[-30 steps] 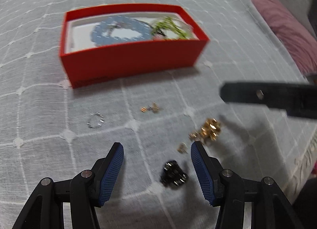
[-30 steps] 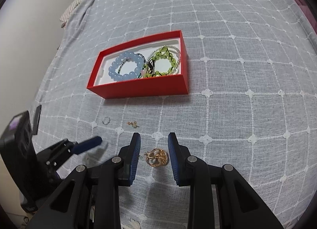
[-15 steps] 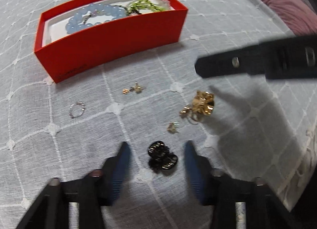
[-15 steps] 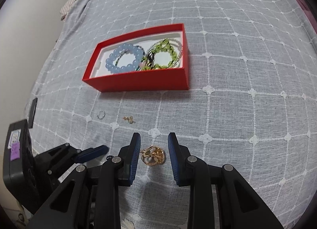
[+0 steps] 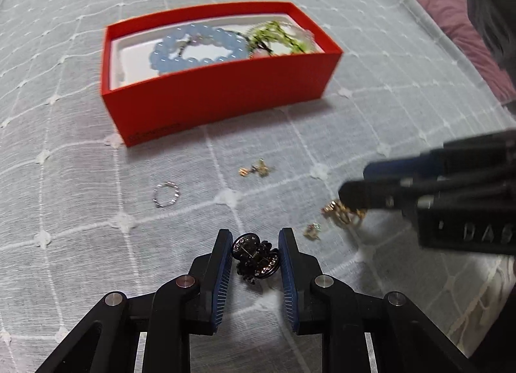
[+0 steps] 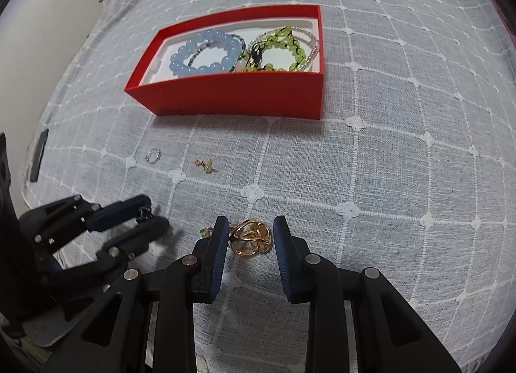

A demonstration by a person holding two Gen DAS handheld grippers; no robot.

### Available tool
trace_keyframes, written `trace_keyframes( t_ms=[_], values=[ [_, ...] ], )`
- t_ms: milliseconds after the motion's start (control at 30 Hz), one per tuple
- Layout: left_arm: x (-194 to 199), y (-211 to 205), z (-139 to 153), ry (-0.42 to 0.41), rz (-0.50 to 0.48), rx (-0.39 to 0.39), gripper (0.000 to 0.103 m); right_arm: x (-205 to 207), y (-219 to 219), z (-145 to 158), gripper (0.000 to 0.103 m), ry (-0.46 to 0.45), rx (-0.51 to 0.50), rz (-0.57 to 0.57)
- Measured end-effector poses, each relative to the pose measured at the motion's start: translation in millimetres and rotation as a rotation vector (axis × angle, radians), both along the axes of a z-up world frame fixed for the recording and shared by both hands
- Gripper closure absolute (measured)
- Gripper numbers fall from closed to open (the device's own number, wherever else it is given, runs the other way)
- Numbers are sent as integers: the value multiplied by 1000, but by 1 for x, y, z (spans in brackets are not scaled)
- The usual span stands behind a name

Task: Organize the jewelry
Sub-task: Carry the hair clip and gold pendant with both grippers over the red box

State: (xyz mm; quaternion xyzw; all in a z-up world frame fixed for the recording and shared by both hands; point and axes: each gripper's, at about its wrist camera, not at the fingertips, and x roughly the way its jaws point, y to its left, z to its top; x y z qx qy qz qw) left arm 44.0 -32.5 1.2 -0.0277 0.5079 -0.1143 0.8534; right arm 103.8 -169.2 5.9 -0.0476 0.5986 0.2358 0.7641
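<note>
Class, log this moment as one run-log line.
left gripper: around black clip | right gripper: around gold ring | box: bracelets inside

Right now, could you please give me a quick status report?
Left tongs closing around black clip. Right tongs straddling gold piece. Red box ahead, path clear.
</note>
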Motion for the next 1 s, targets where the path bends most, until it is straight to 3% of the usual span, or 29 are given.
trace_keyframes(
  t_ms=[533, 1000],
  values=[
    [11, 10, 1, -24, 64, 0, 79, 1, 2, 2, 72, -10, 2, -9],
    [11, 10, 4, -57, 82, 24, 79, 1, -8, 18, 72, -78, 43, -26]
  ],
)
